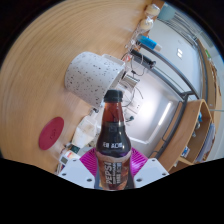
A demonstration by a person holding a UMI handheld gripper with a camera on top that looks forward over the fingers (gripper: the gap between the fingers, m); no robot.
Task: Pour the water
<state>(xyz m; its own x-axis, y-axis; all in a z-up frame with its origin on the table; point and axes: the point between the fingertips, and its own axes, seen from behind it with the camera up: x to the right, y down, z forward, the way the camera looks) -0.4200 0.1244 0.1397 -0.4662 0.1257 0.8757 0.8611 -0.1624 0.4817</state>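
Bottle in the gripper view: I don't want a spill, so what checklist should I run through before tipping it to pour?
1. Tongs grip: the bottle sits between the pink pads, apparently pressed from both sides: ok.
2. Cap: a dark cap looks still on the neck: not ok for pouring.
3. Receiving vessel: the speckled white cup lies beyond the bottle on the wooden table: ok.
4. Cup opening free: cannot tell.
5. Liquid level in bottle: cannot tell.
6. Pink disc beside the cup, off the pour path: ok.
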